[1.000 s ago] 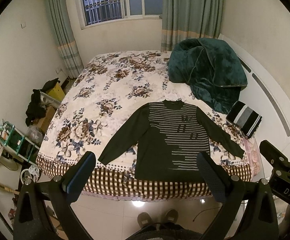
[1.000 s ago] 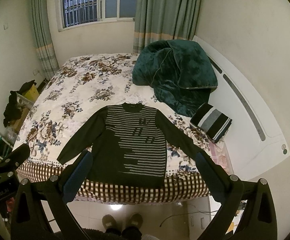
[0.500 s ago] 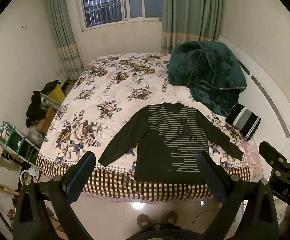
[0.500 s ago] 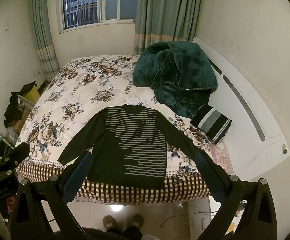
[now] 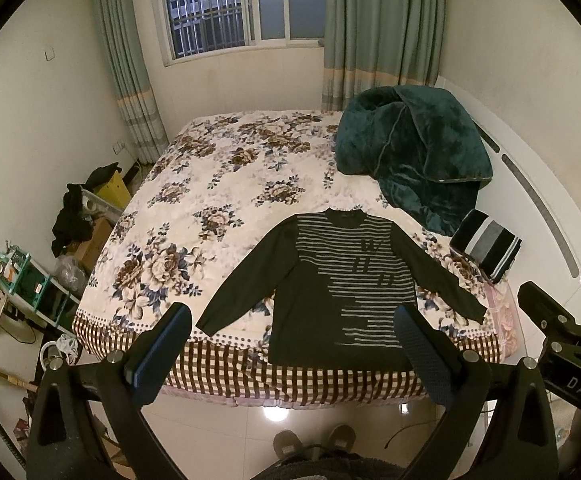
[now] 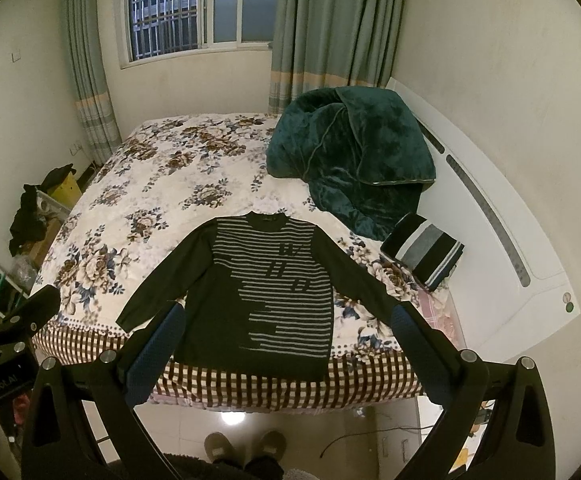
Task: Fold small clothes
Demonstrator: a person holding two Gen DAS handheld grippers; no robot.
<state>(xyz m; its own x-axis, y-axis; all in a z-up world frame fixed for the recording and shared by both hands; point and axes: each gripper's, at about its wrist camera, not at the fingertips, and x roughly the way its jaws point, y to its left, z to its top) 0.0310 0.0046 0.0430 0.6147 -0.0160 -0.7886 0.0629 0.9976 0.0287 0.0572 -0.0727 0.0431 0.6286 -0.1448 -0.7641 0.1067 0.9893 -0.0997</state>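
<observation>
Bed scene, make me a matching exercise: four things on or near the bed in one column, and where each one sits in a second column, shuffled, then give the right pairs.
Things:
1. sweater
2. green blanket
3. striped folded cloth
4. slippers

Places:
A. on the floor at the foot of the bed
B. heaped at the far right of the bed, by the curtain
C. spread flat at the near edge, hem over the checked border
D. at the right edge, just below the heap

Pairs: 1-C, 2-B, 3-D, 4-A
</observation>
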